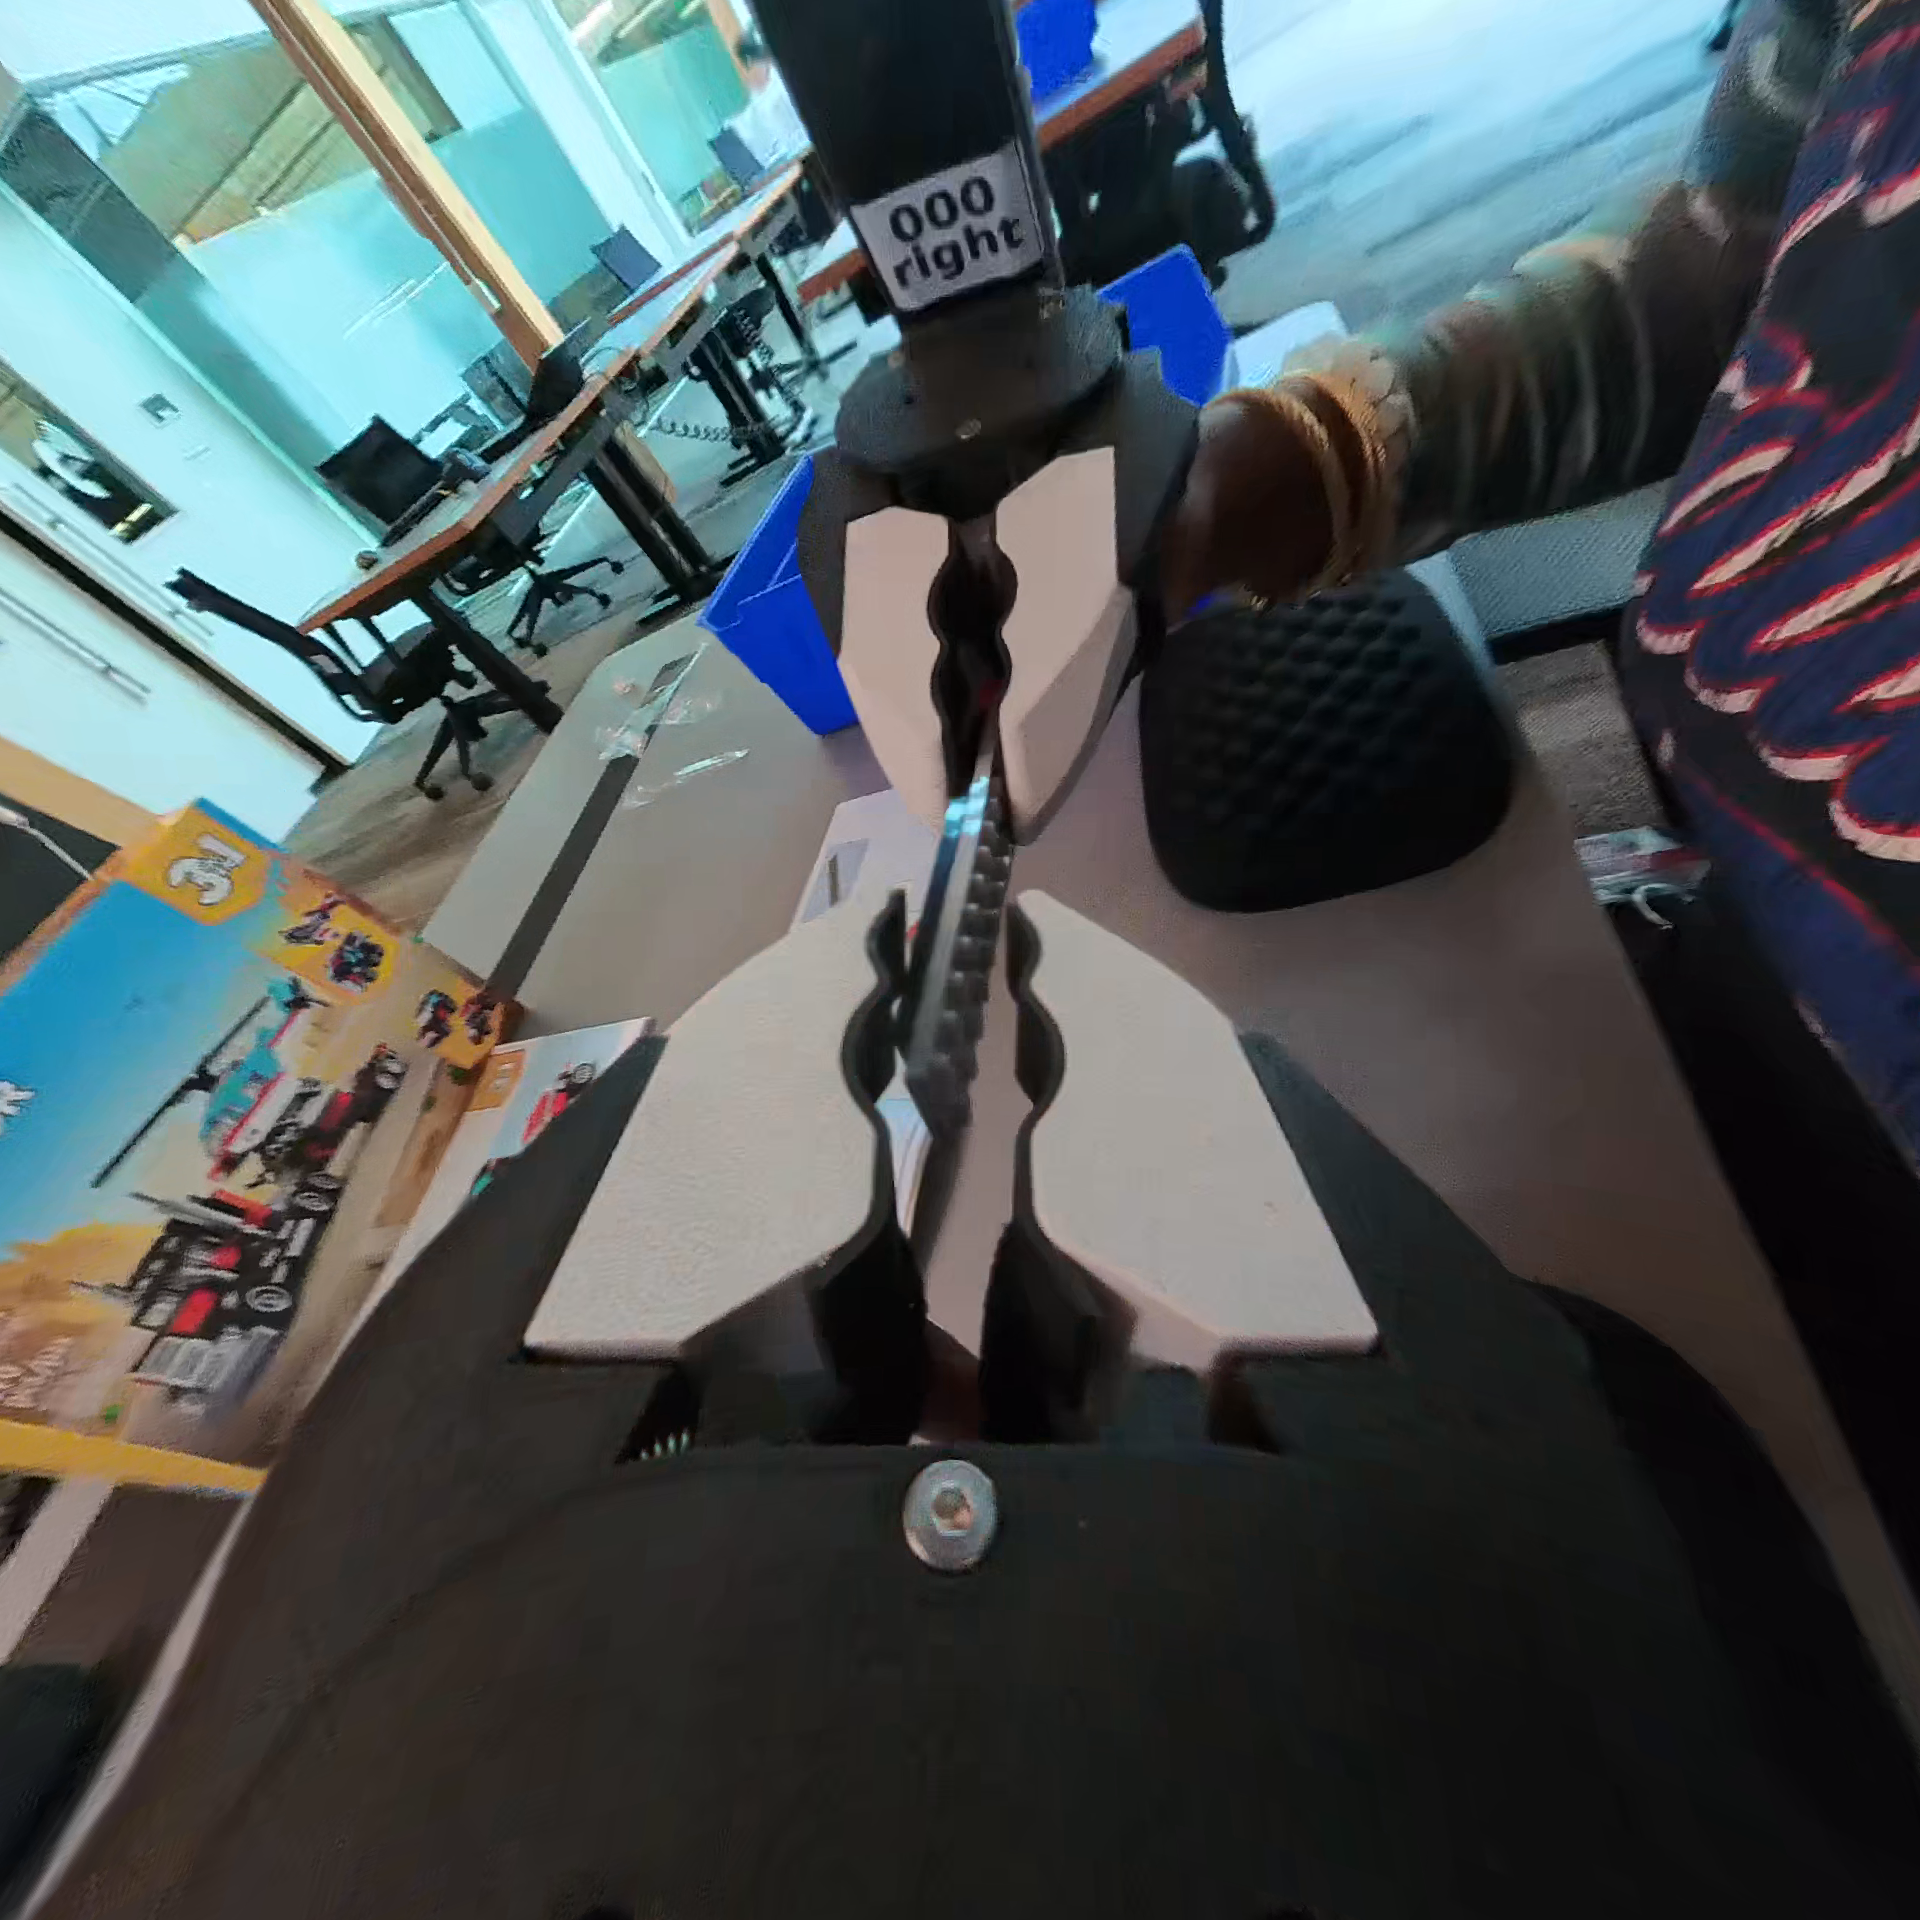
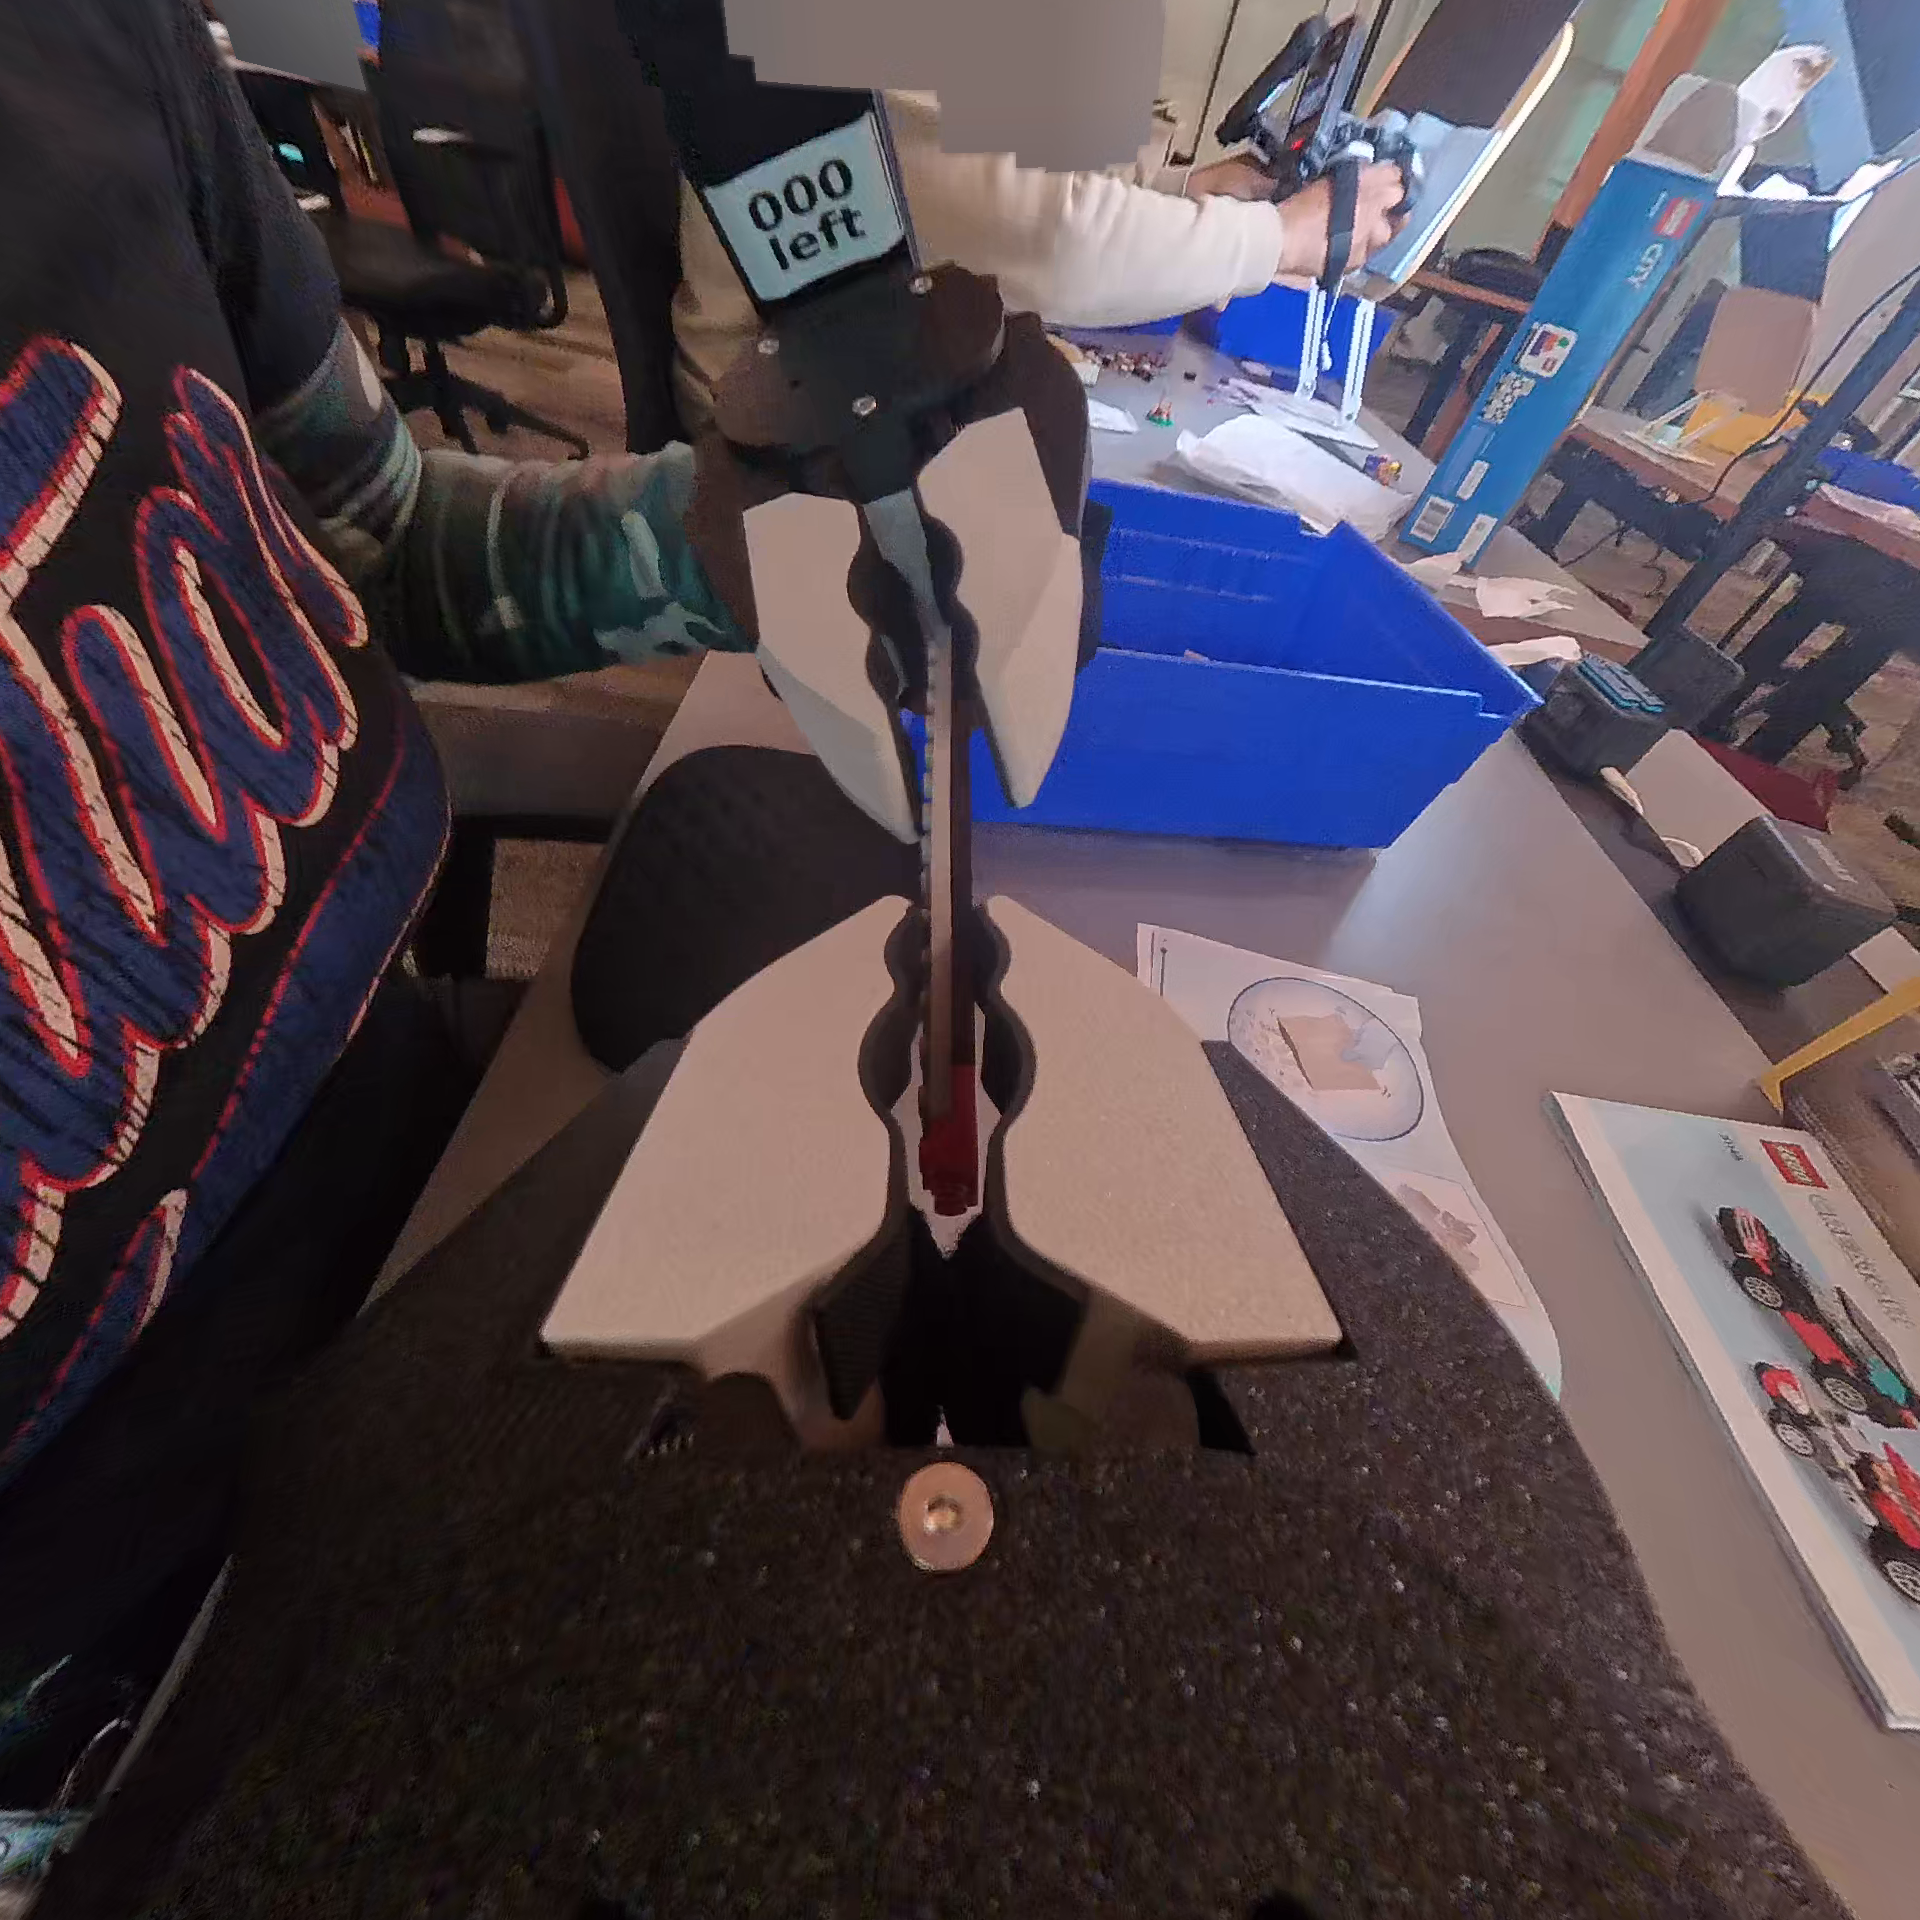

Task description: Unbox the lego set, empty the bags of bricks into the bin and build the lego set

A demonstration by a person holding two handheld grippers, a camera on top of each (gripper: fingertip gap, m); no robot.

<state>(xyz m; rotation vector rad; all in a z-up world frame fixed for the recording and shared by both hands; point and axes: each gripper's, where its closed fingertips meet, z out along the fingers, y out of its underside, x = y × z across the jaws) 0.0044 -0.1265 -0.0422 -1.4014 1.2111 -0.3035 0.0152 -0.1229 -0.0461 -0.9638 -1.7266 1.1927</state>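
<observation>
In the left wrist view, going from left to right, the lego box is seen lying on the table well to the left of the blue bin, probably set aside once unboxed; crumpled clear bags lie between box and bin, which suggests the bricks have already been emptied. Just right of the bin, above the table, a long grey studded plate is gripped edge-on between the fingers of the left gripper, which is clenched on its near end, while the right gripper is closed on its far end from the opposite side; the plate is judged to be held at both ends so that it stays rigid while a piece is pressed on or aligned. A black textured pad sits beside the bin on its right. In the right wrist view, the same assembly is held in front of the blue bin, with the left gripper clamped on the far end and the right gripper clamped on the near end, where a small red piece is seated deep between the fingers. To the right of the bin, a folded sheet and the instruction booklet are laid flat on the table, probably kept open to view for reference during building.
</observation>
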